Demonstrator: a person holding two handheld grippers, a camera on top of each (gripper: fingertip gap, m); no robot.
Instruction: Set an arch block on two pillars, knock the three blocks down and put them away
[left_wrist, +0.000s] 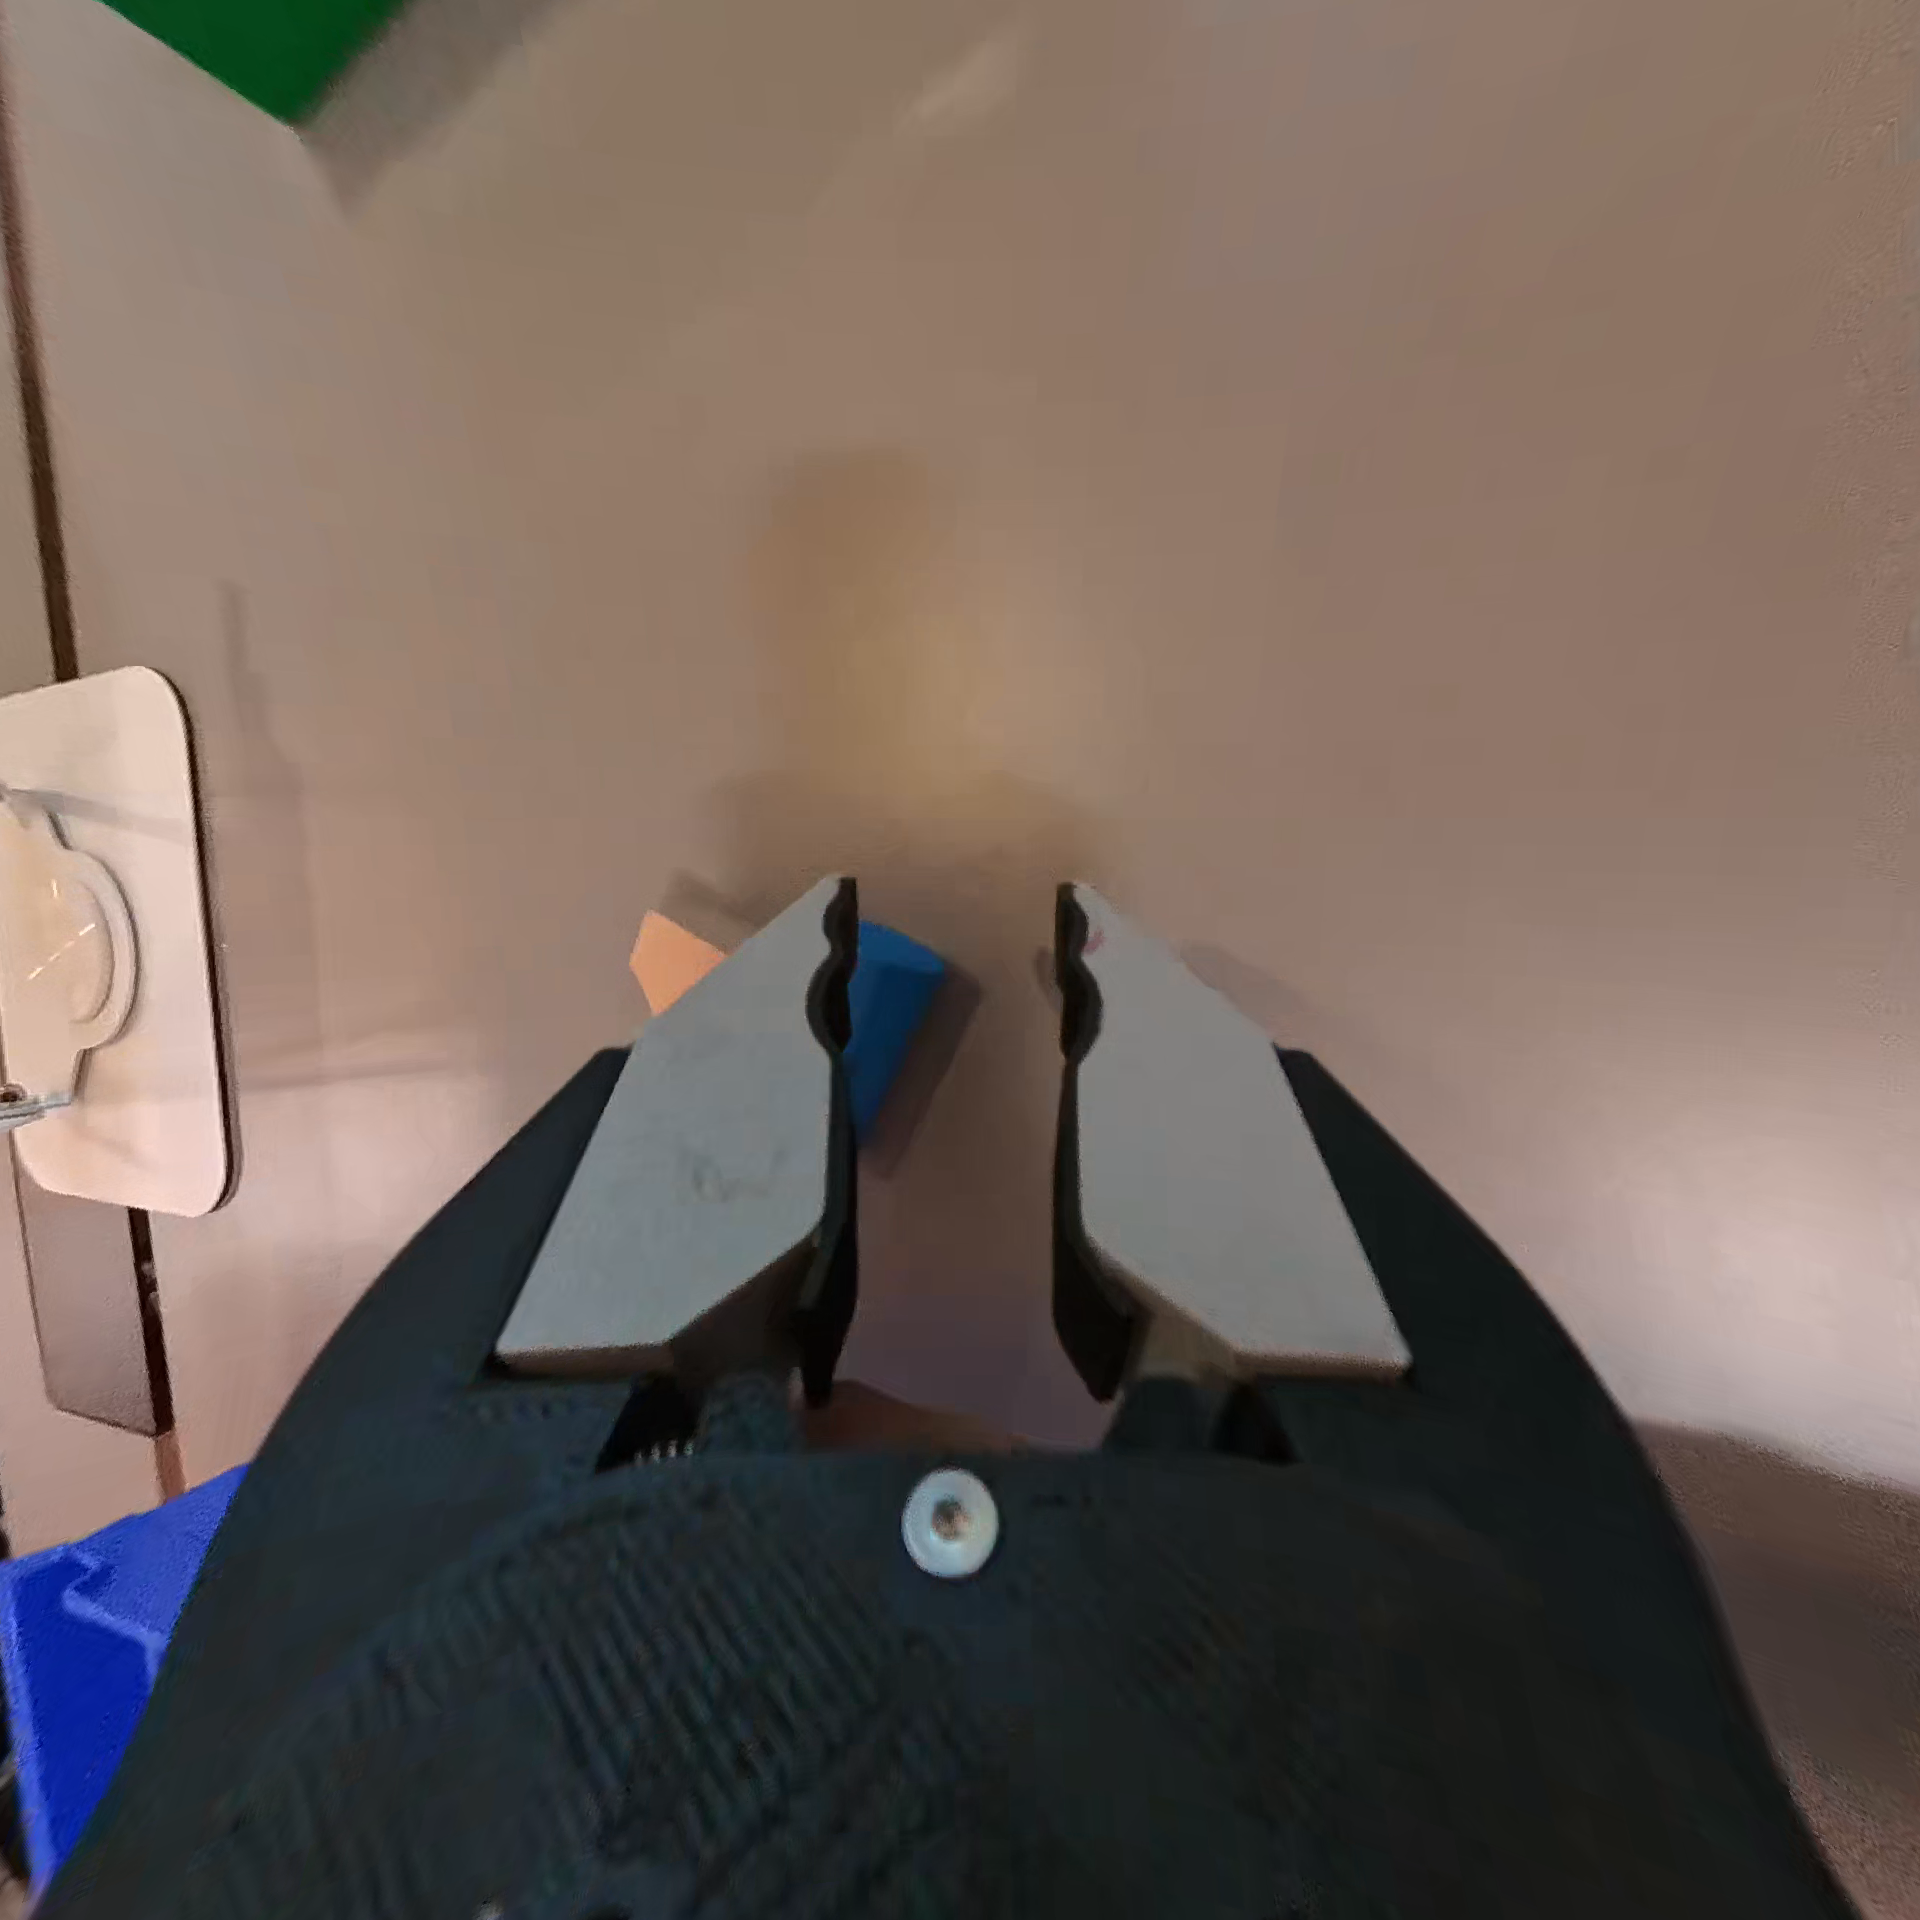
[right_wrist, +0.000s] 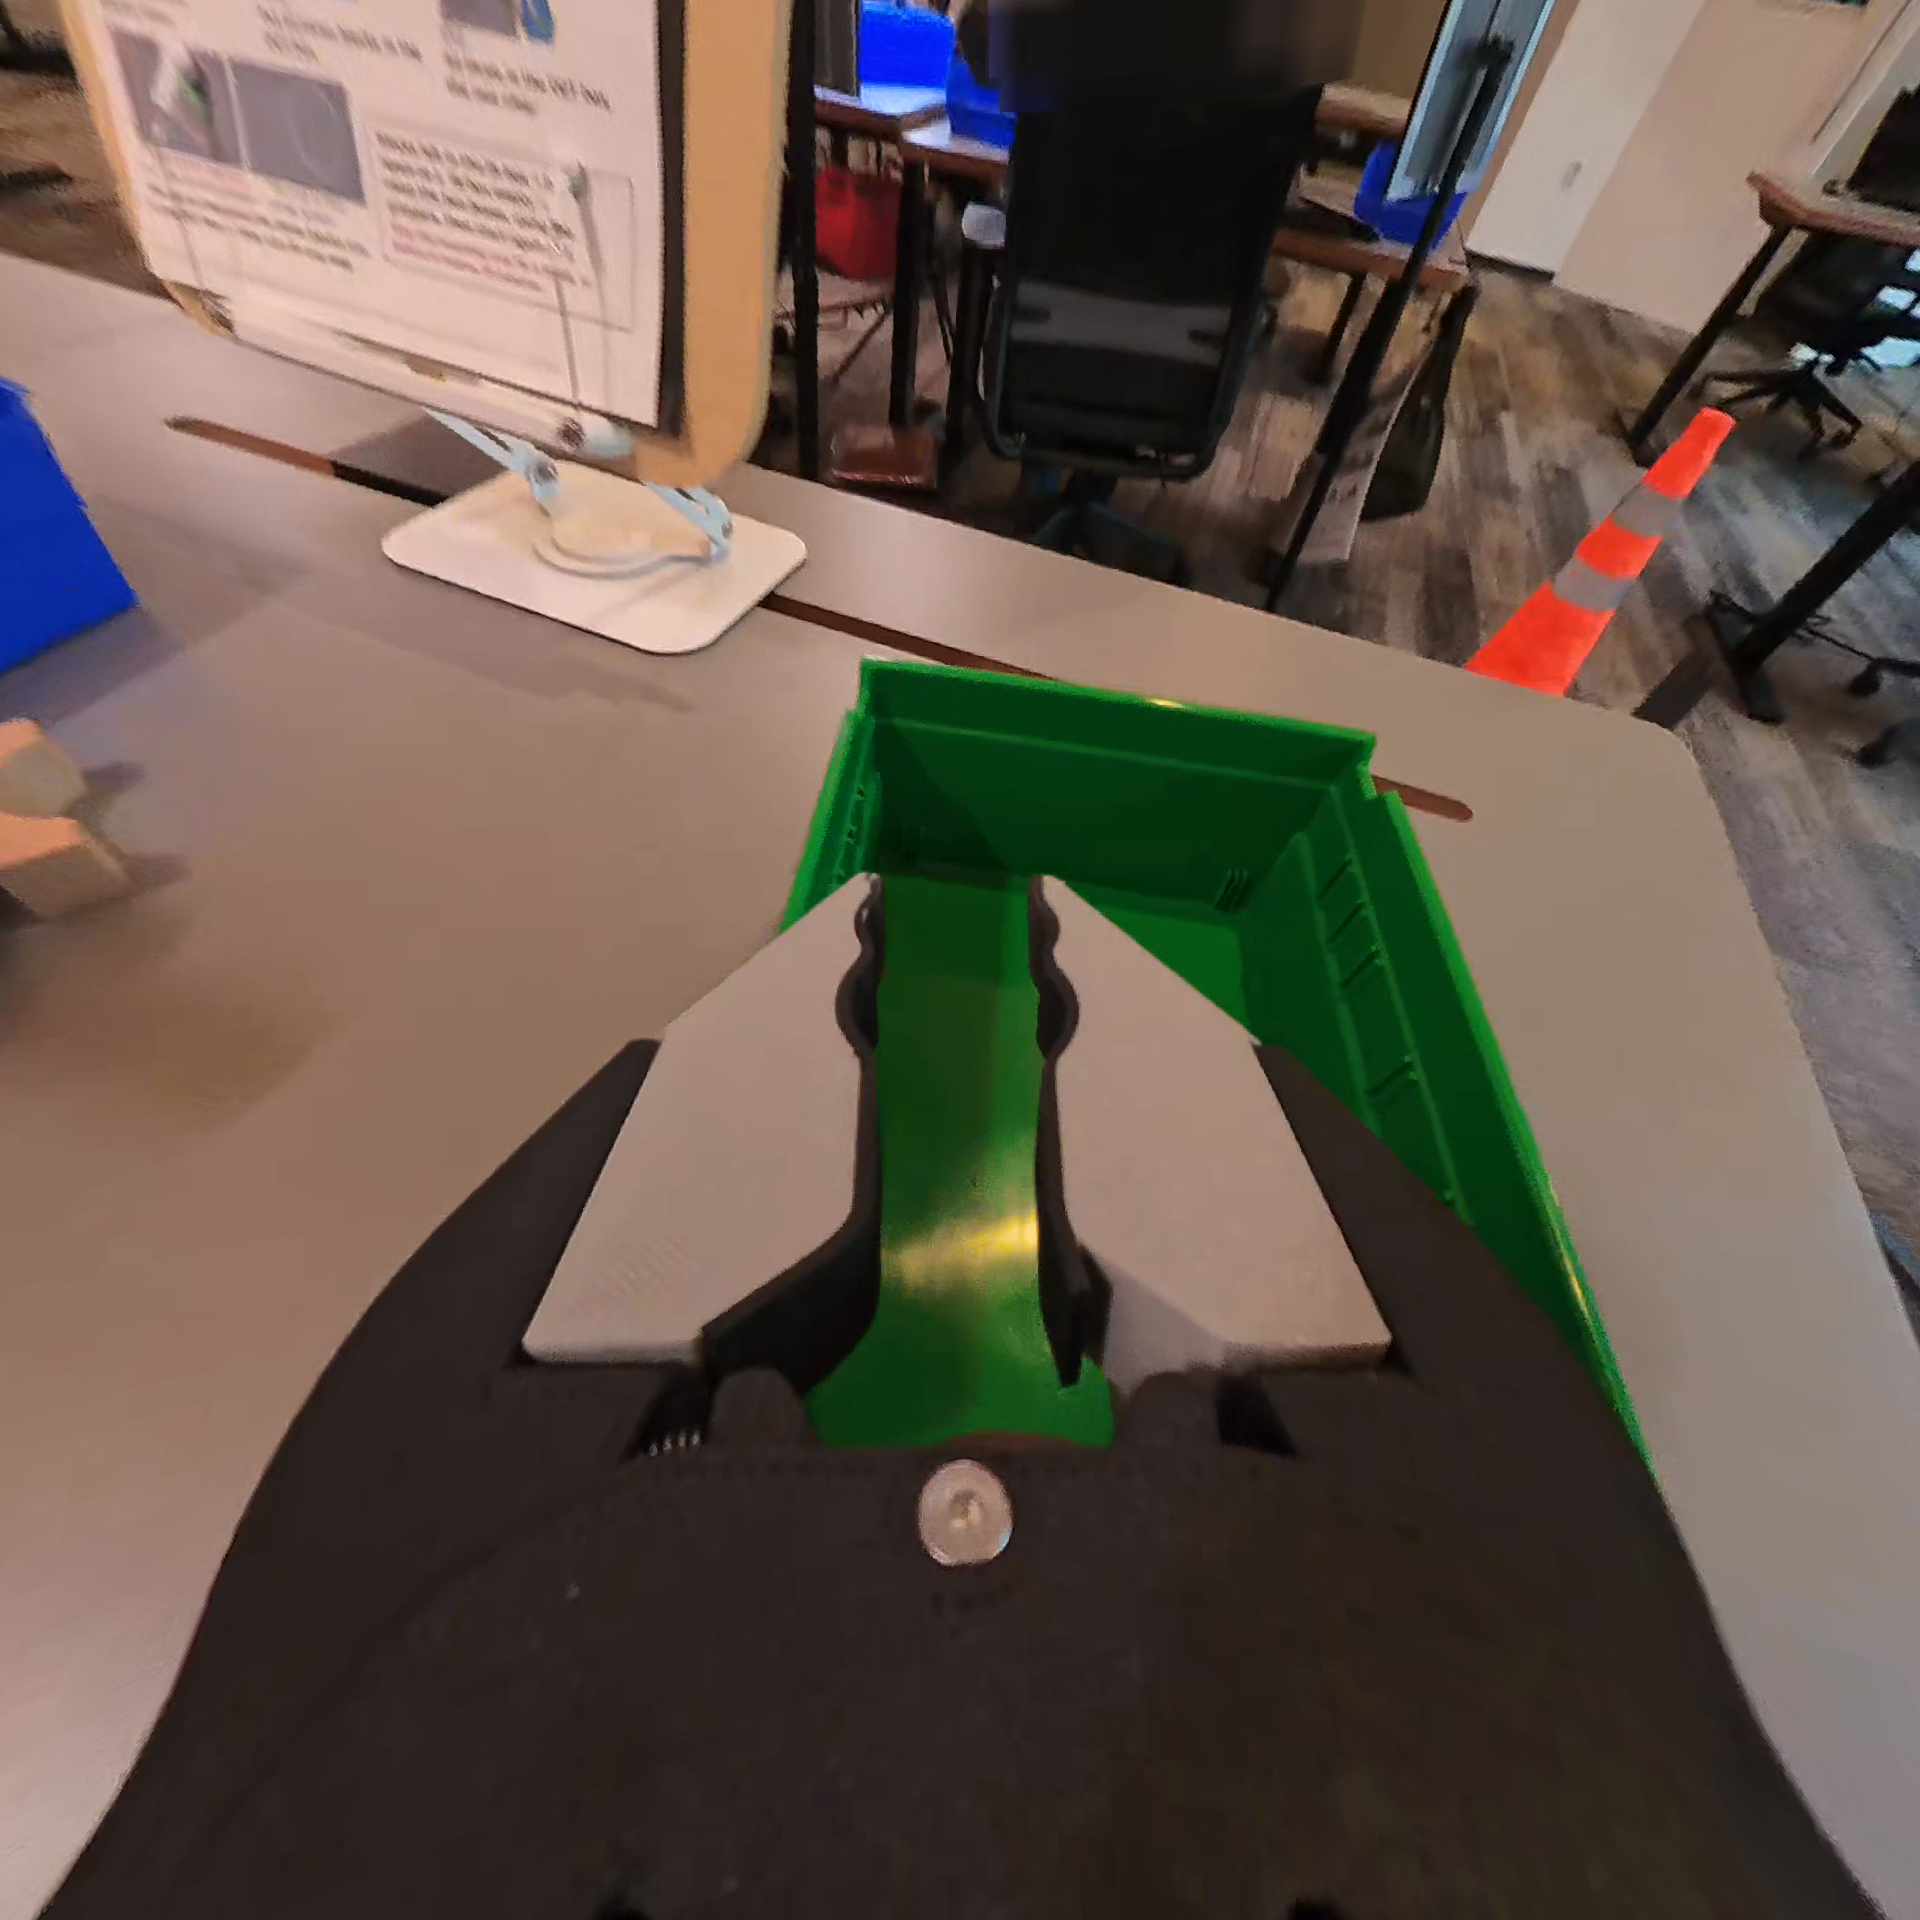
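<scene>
In the left wrist view my left gripper (left_wrist: 956, 935) points down at the beige table (left_wrist: 1351, 623), and the picture is blurred by motion. Its jaws stand apart with nothing pressed between them. A blue block (left_wrist: 894, 997) lies on the table below, close to the left finger (left_wrist: 748, 1091) and well clear of the right pad. An orange block (left_wrist: 670, 961) peeks out left of that finger. In the right wrist view my right gripper (right_wrist: 954, 935) hangs open over the green bin (right_wrist: 1122, 790). Only the bin's bare floor shows between its pads.
A white stand base (right_wrist: 592, 561) holding a board with paper stands at the back of the table; it also shows in the left wrist view (left_wrist: 114, 935). A blue bin (right_wrist: 42, 540) sits at the left. Pale blocks (right_wrist: 52, 842) lie at the left edge. Beyond the table stand a chair (right_wrist: 1122, 291) and an orange cone (right_wrist: 1600, 561). My hands' fingertips stand some 40 centimeters from each other. About 4 centimeters separates my left fingertips from the blue block (left_wrist: 894, 997).
</scene>
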